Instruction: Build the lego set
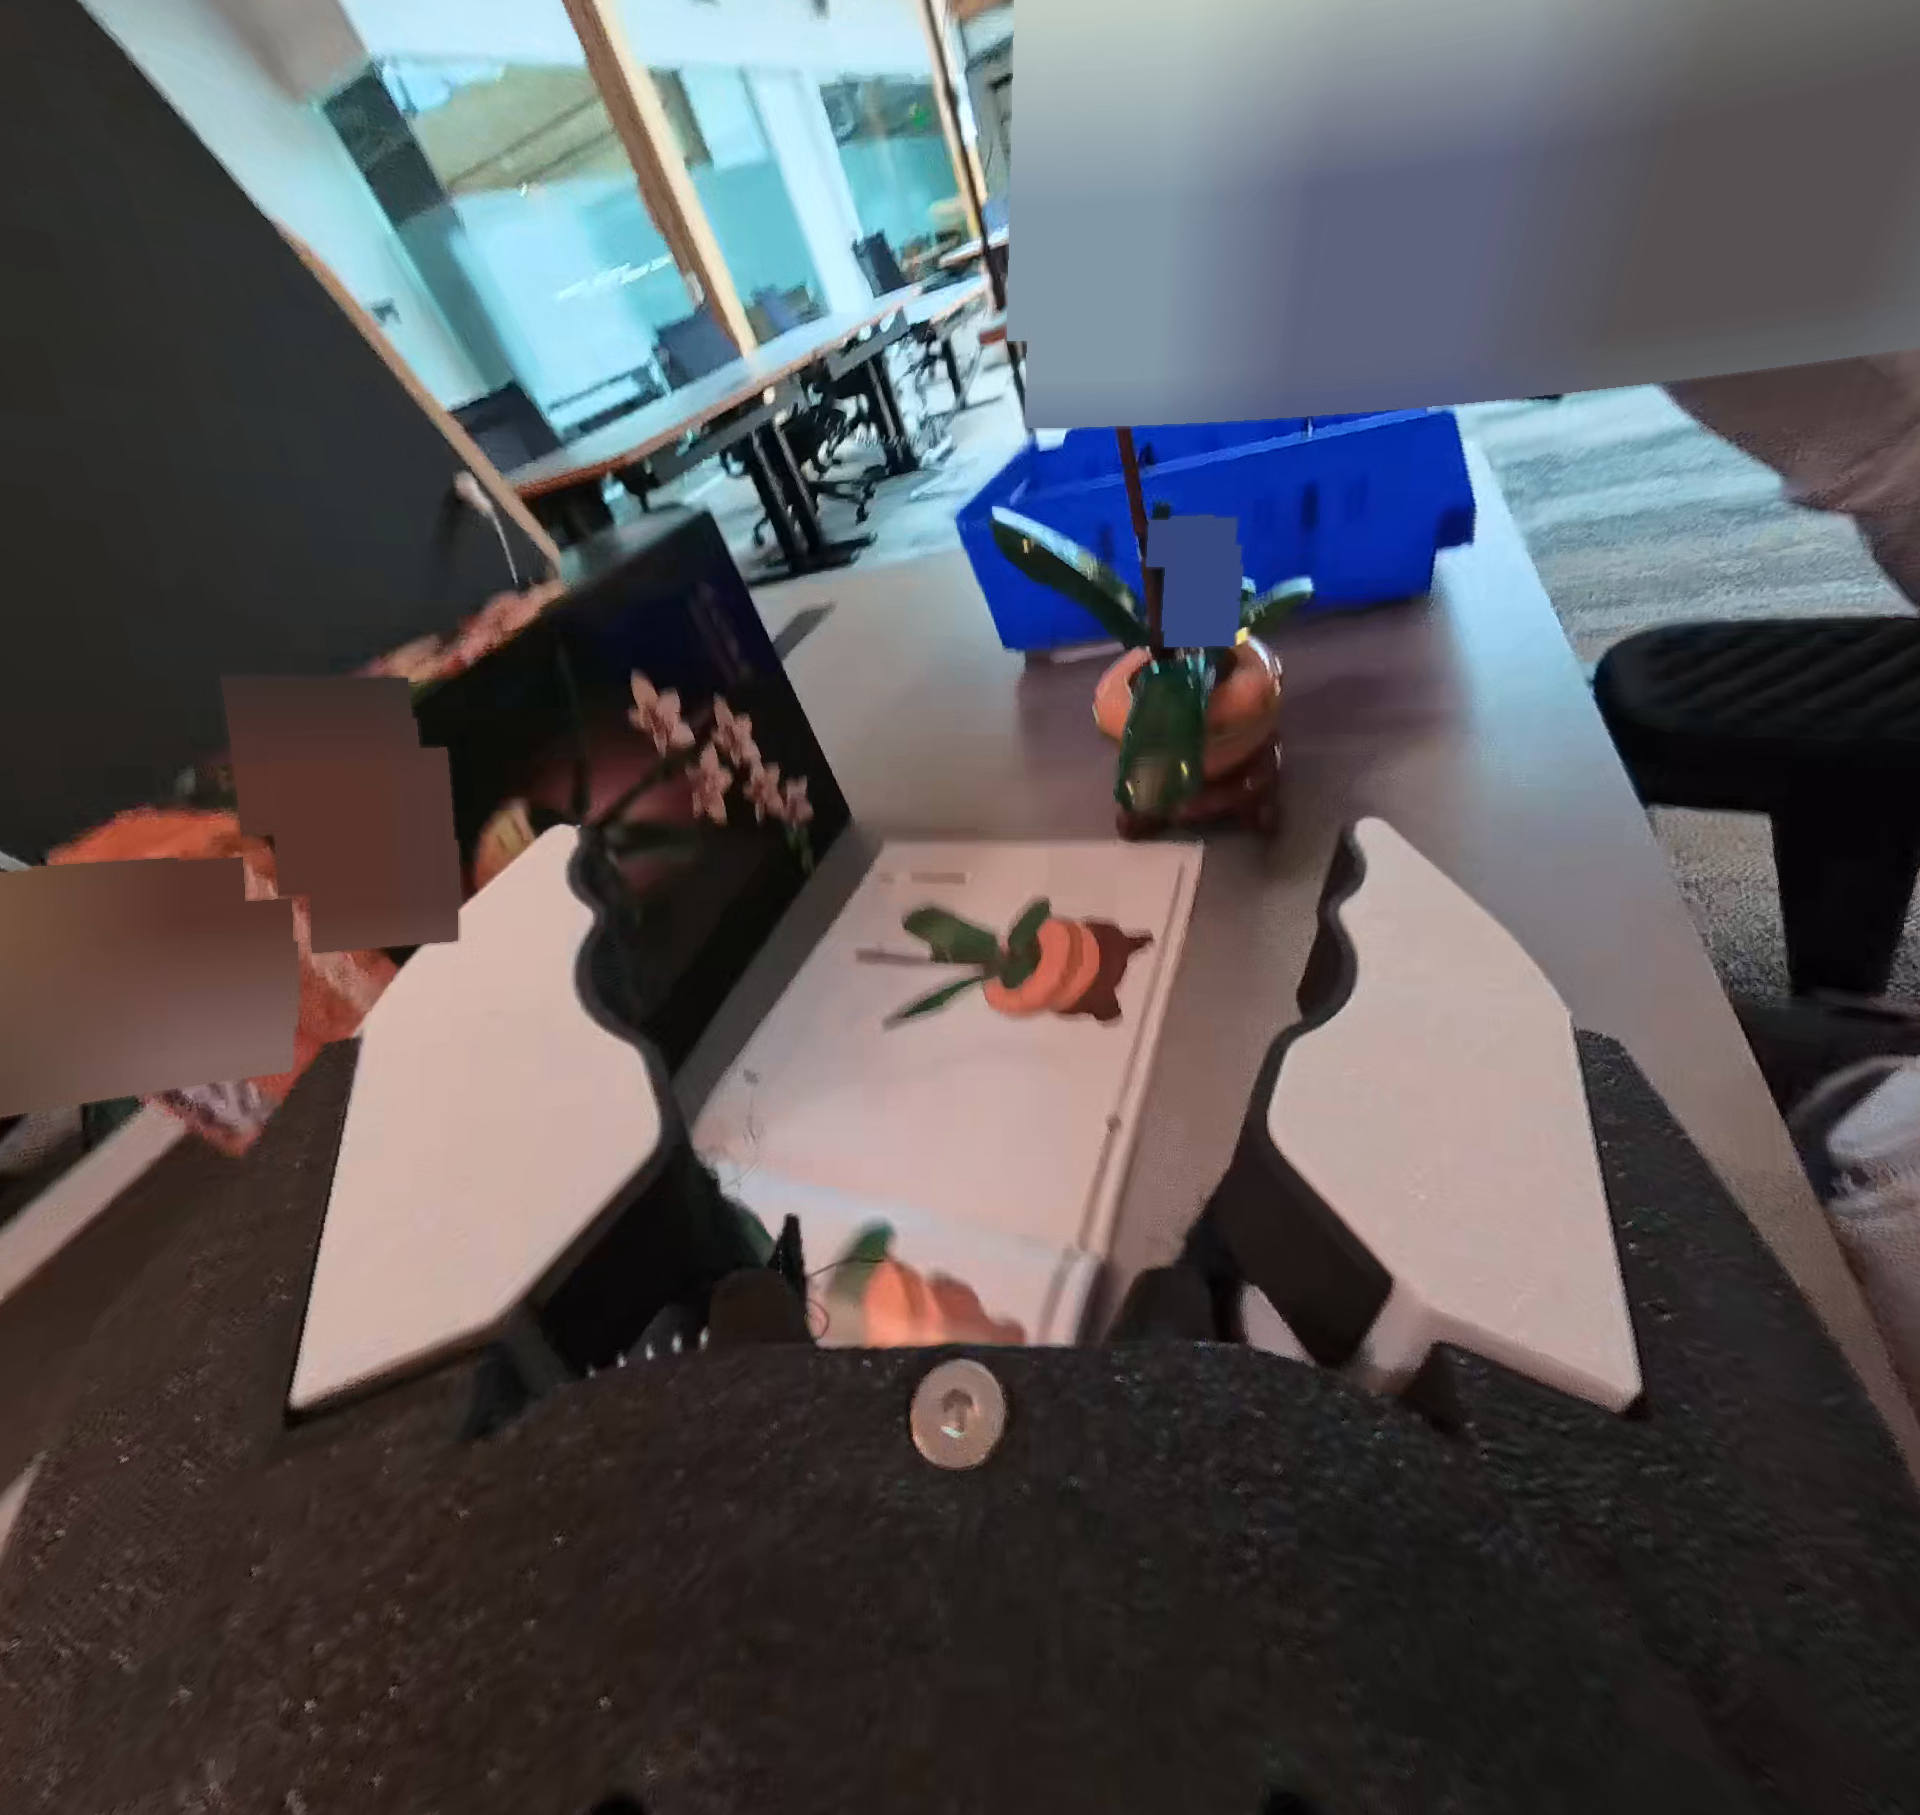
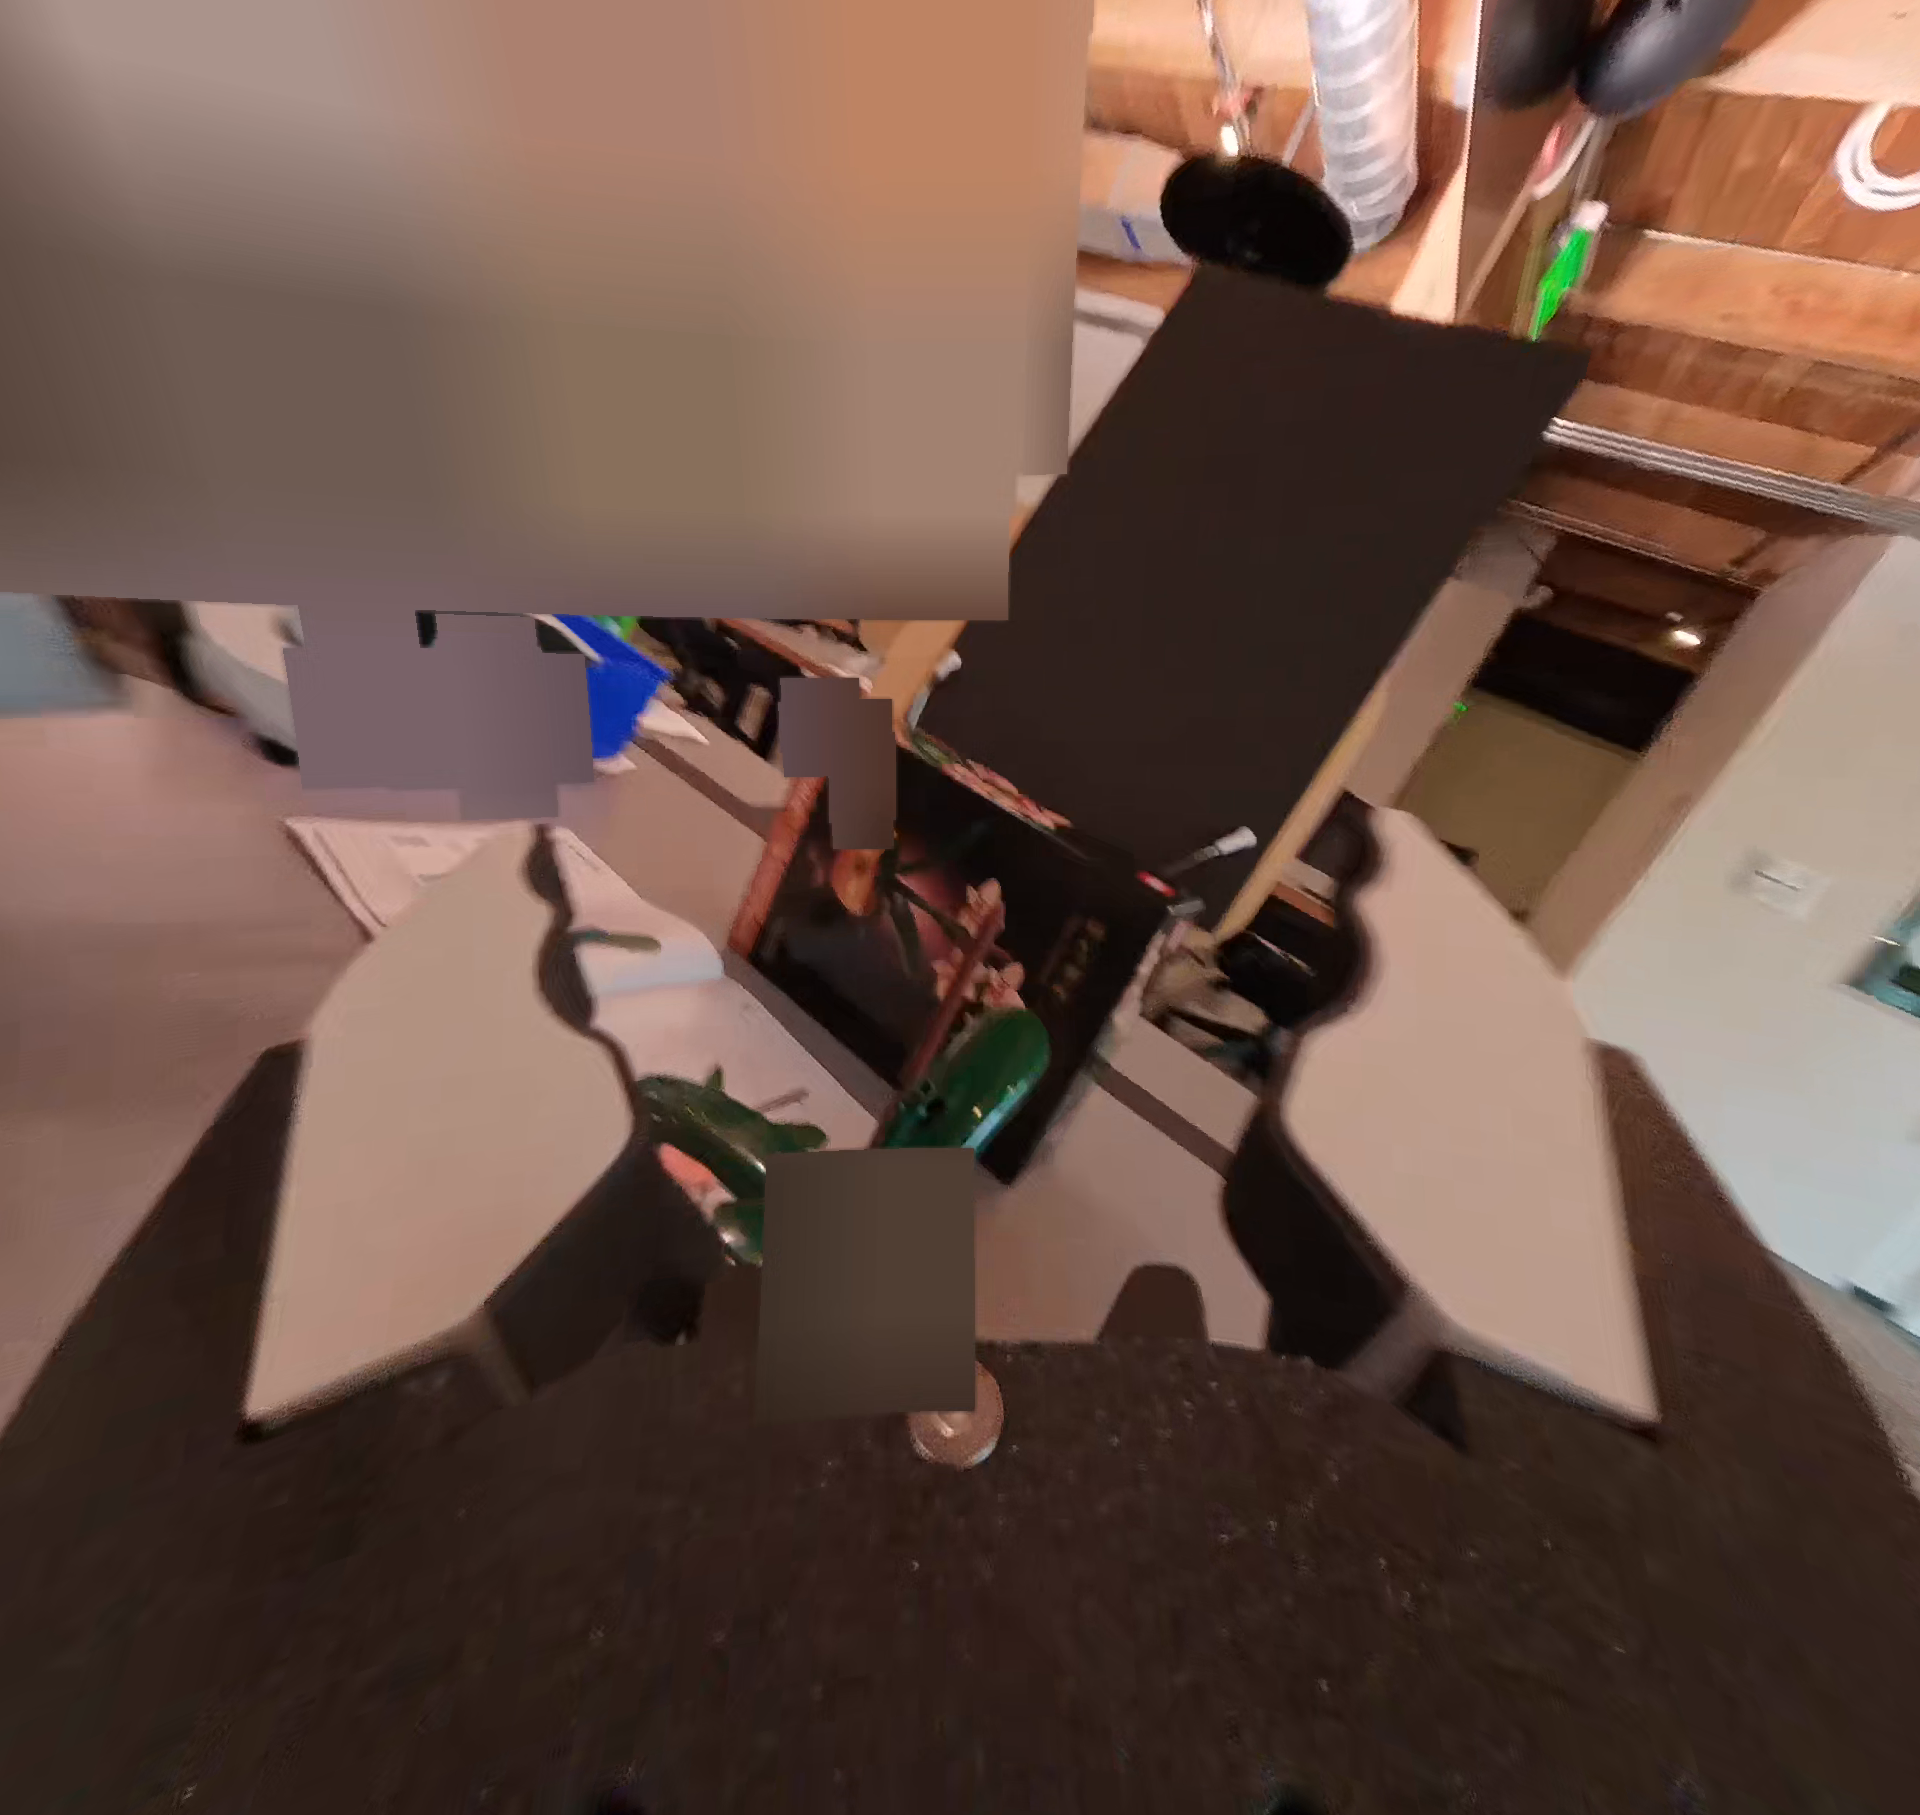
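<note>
A part-built lego plant [image 1: 1184, 716], an orange pot on a brown base with green leaves and a thin dark stem, stands on the grey table [image 1: 935, 685] beyond an open instruction booklet [image 1: 987, 1027]. My left gripper [image 1: 961, 892] is open and empty above the booklet, short of the plant. In the right wrist view my right gripper [image 2: 951, 892] is open and empty; the plant's green leaves [image 2: 966, 1079] show blurred low between its fingers, close to the camera. The booklet [image 2: 623, 934] lies to the left there.
The dark lego box [image 1: 686, 757] with pink flowers pictured stands left of the booklet and also shows in the right wrist view [image 2: 956, 955]. A blue bin [image 1: 1247, 518] sits behind the plant. A black board [image 2: 1247, 570] leans at the table's edge. A black chair [image 1: 1756, 705] is at right.
</note>
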Demonstrator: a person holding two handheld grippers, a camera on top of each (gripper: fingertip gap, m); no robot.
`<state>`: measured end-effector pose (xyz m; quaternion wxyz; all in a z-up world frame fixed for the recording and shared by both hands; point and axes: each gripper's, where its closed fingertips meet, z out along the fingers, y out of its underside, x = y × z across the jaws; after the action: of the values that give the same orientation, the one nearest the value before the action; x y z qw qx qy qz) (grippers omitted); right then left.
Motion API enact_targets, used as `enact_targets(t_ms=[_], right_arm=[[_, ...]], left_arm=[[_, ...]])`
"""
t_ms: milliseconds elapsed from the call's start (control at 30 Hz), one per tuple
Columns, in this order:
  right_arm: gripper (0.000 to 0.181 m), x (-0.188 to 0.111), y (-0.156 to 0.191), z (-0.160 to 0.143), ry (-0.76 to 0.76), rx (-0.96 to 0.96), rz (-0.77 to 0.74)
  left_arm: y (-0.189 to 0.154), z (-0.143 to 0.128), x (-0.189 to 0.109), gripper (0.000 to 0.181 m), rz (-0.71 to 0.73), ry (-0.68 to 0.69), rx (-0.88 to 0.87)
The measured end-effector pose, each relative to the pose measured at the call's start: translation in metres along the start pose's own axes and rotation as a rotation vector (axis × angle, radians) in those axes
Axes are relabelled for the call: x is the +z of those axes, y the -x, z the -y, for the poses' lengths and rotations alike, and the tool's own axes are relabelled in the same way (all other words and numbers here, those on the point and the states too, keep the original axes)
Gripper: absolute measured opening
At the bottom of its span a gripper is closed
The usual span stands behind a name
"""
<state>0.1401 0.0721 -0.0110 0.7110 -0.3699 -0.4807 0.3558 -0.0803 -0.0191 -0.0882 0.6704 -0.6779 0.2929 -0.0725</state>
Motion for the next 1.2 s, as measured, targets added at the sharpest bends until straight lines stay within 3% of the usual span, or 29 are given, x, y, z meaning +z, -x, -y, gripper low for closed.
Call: enact_targets(t_ms=[33, 100, 167, 233, 333, 367, 433, 500, 600, 633, 700, 800, 867, 900, 967, 1033, 1133, 1200], right_arm=[[0.112, 0.0, -0.003, -0.007, 0.029, -0.049, -0.053], [0.073, -0.003, -0.009, -0.007, 0.0, -0.176, -0.195], [0.009, -0.007, -0.002, 0.006, -0.099, -0.222, -0.251], [0.0, -0.009, 0.002, 0.021, -0.209, -0.151, -0.27], [0.0, -0.011, -0.004, 0.028, -0.264, -0.066, -0.304], [0.0, -0.011, -0.008, 0.024, -0.255, -0.037, -0.315], [0.005, -0.009, -0.015, 0.007, -0.197, 0.056, -0.319], [0.033, -0.004, -0.015, -0.015, -0.115, 0.169, -0.26], [0.107, 0.002, -0.007, -0.03, -0.085, 0.325, -0.144], [0.121, 0.005, -0.003, -0.031, -0.077, 0.367, -0.093], [0.109, 0.008, -0.001, -0.03, -0.062, 0.378, -0.046], [0.09, 0.014, -0.014, -0.025, -0.002, 0.187, -0.1], [0.058, 0.02, -0.028, -0.026, 0.105, 0.008, -0.159], [0.051, 0.025, -0.029, -0.029, 0.176, -0.057, -0.136], [0.04, 0.034, -0.015, -0.042, 0.359, -0.107, 0.035], [0.015, 0.036, -0.007, -0.057, 0.59, -0.081, 0.155], [0.011, 0.039, -0.001, -0.066, 0.855, -0.03, 0.345], [0.015, 0.043, -0.01, -0.068, 1.0, -0.123, 0.415]], left_arm=[[-0.007, -0.01, -0.004, 0.126, 0.018, 0.024, -0.013], [-0.015, -0.024, -0.009, 0.12, 0.092, 0.04, -0.015], [-0.019, -0.025, -0.012, 0.099, 0.186, -0.016, 0.029], [-0.015, -0.019, -0.013, 0.063, 0.294, -0.09, 0.018], [-0.009, -0.013, -0.014, 0.011, 0.372, -0.219, -0.059], [-0.01, -0.013, -0.011, 0.002, 0.357, -0.248, -0.098], [-0.016, -0.018, -0.002, 0.0, 0.296, -0.253, -0.18], [-0.019, -0.025, 0.005, 0.0, 0.277, -0.242, -0.202], [-0.025, -0.031, 0.012, 0.004, 0.264, -0.219, -0.167], [-0.029, -0.034, 0.014, 0.008, 0.25, -0.195, -0.149], [-0.032, -0.041, 0.017, 0.014, 0.251, -0.143, -0.105], [-0.033, -0.053, 0.021, 0.02, 0.265, -0.049, -0.053], [-0.033, -0.065, 0.022, 0.024, 0.275, 0.032, -0.025], [-0.03, -0.07, 0.021, 0.025, 0.294, 0.07, -0.009], [-0.025, -0.082, 0.019, 0.026, 0.323, 0.14, 0.004], [-0.021, -0.088, 0.015, 0.027, 0.339, 0.182, -0.012], [-0.017, -0.091, 0.01, 0.024, 0.347, 0.19, -0.065], [-0.017, -0.093, 0.008, 0.024, 0.333, 0.2, -0.09]])
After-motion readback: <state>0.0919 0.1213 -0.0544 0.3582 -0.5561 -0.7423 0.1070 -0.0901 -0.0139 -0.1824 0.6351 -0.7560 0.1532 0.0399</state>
